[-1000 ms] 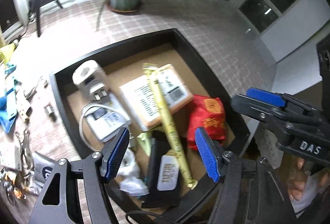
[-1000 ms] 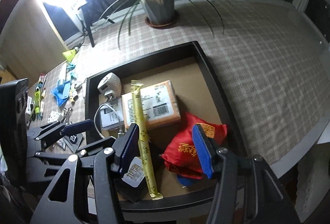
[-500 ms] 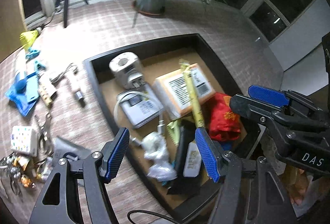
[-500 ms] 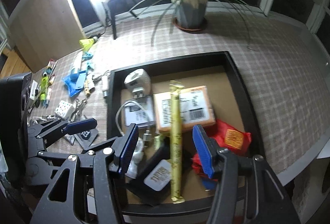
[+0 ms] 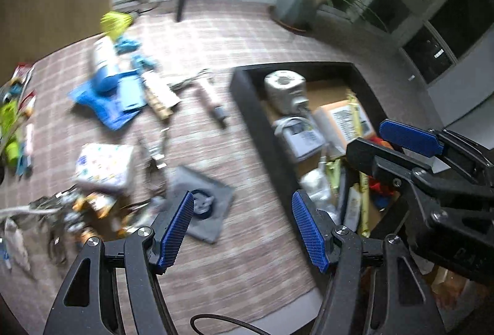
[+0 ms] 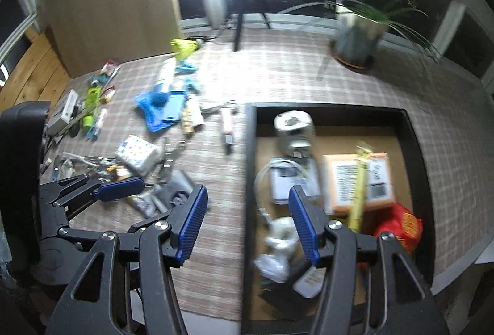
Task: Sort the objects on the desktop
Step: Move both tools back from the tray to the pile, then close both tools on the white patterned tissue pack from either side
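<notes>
Left wrist view: the left gripper (image 5: pixel 242 227) hangs with jaws wide and empty over the checked table (image 5: pixel 247 35), its left pad above a grey pouch (image 5: pixel 205 208), just beside the left wall of the black tray (image 5: pixel 262 131). Loose clutter lies toward the table's left edge, a blue pack (image 5: pixel 108 100) among it.

Right wrist view: the right gripper (image 6: pixel 245 222) is also spread wide, holding nothing, straddling the tray's (image 6: pixel 250 149) left wall. An orange box (image 6: pixel 359 183) and red packet (image 6: pixel 398 227) lie in the tray.
</notes>
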{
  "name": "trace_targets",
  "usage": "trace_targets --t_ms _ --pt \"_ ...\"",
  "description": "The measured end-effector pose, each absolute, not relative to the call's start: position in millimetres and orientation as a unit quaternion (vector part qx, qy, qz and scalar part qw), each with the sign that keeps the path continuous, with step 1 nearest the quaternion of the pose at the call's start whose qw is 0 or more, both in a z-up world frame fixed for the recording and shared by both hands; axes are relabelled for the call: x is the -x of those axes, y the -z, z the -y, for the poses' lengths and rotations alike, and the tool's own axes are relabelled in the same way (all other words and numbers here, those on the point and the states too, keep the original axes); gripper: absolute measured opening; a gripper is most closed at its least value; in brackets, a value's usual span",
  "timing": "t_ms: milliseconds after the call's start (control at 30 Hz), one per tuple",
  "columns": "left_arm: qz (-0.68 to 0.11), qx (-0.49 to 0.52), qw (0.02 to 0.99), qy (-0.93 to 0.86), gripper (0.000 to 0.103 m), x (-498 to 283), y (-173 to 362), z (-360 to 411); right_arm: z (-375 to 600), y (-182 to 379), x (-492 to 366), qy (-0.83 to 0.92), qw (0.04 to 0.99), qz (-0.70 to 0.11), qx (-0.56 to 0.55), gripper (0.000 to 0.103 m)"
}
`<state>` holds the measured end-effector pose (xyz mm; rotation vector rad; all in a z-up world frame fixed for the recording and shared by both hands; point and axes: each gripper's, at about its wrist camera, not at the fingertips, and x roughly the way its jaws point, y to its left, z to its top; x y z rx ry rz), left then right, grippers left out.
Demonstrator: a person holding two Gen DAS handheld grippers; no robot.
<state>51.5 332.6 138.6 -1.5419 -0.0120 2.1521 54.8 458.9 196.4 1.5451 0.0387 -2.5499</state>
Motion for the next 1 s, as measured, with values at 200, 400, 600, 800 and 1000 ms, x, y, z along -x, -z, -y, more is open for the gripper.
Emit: trace_targets --t_ms 200,400,600,800,1000 --pt "0.034 0.573 0.207 -0.792 0.065 -44 -133 -274 -405 -195 -50 0.848 0.117 -0.024 -0.517 0.054" --pt "0.059 0.572 0.157 -0.803 0.065 -42 -133 -223 -368 -189 -41 0.838 0.156 -0.034 -0.521 0.054" --pt "0.09 0.563 0.085 -0.817 0.065 -36 -138 -153 -368 -186 -26 0.846 0.179 -0.02 -0.502 0.054" --pt "0.133 0.563 0.032 -0.815 0.065 -34 -131 -97 -382 -171 2 0.82 0.198 0.008 -0.537 0.054" --pt "0.14 0.568 0.029 -0.81 0.065 -26 -120 -90 -399 -145 21 0.795 0.183 0.051 -0.576 0.054"
